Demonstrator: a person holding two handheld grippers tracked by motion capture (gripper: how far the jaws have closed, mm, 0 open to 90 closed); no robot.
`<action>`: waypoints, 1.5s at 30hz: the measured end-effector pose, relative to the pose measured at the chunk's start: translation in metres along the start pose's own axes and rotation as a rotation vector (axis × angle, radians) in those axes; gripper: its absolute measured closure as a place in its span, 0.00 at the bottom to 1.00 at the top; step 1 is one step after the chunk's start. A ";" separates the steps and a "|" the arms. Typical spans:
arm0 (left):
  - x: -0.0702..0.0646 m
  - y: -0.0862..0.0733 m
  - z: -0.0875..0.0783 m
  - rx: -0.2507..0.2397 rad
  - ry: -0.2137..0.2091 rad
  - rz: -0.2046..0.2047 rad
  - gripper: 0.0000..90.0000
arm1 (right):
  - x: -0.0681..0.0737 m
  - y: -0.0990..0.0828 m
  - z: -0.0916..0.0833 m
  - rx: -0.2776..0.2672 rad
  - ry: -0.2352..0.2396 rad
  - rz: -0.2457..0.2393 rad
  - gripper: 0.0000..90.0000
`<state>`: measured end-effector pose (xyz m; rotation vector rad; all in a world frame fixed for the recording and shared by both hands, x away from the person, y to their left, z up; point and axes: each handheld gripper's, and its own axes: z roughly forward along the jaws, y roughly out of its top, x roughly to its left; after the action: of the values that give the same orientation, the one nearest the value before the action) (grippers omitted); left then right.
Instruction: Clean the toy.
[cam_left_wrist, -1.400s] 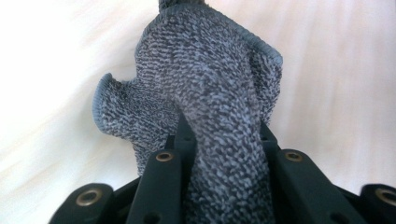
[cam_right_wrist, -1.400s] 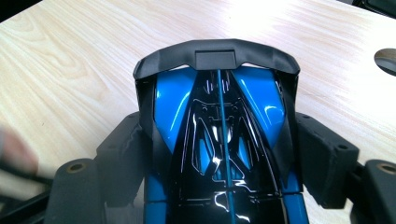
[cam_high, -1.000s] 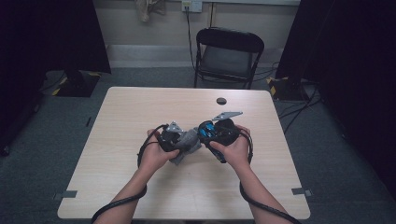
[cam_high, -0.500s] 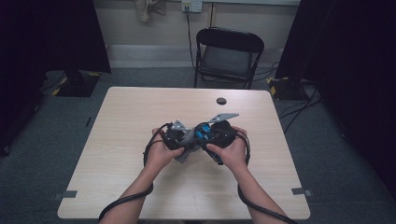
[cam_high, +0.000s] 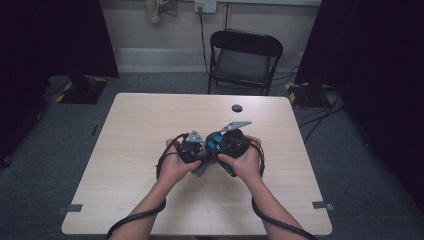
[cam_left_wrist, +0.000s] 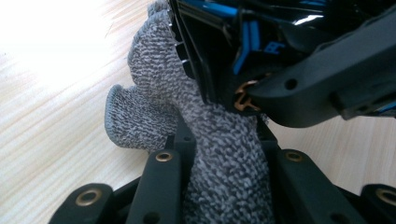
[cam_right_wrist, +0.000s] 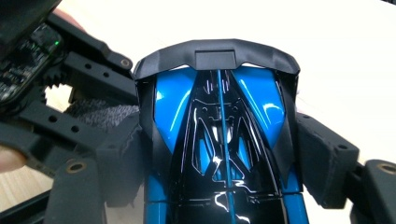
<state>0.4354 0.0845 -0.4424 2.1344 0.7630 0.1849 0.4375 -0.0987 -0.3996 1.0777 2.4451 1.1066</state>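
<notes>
1. Here, the toy car (cam_right_wrist: 219, 140) is glossy black with bright blue panels, a thin blue line down its middle and a matt black spoiler across one end.
2. It sits above the middle of the worktop (cam_high: 130, 130), toward the person's edge, well short of the small black disc (cam_high: 237, 108) near the far edge.
3. The right hand-held gripper (cam_high: 231, 145) is clamped on the toy car, one jaw on each flank.
4. The grey knitted cloth (cam_left_wrist: 219, 154) is speckled light and dark, with a rolled hem sticking out to one side.
5. The left hand-held gripper (cam_high: 191, 150) is pinched tight on this cloth, which presses against the toy car's side.
6. Both hands meet just beside the toy car, so the grippers crowd each other.
7. Beyond the toy car, past the worktop's far edge, stands a black folding chair (cam_high: 244, 60).
8. Cables trail off the worktop's near edge.
</notes>
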 end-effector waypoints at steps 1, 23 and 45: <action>0.000 -0.002 0.000 0.001 0.002 -0.002 0.79 | 0.000 0.000 0.001 0.001 0.000 0.000 0.29; -0.024 -0.014 0.012 0.011 -0.089 0.031 0.79 | 0.004 0.008 0.016 0.017 -0.015 -0.007 0.29; -0.037 -0.013 0.015 0.034 -0.129 0.064 0.80 | -0.005 0.008 0.018 0.013 -0.034 0.029 0.29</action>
<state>0.4052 0.0591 -0.4568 2.1811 0.6276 0.0669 0.4542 -0.0887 -0.4061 1.1300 2.4209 1.0730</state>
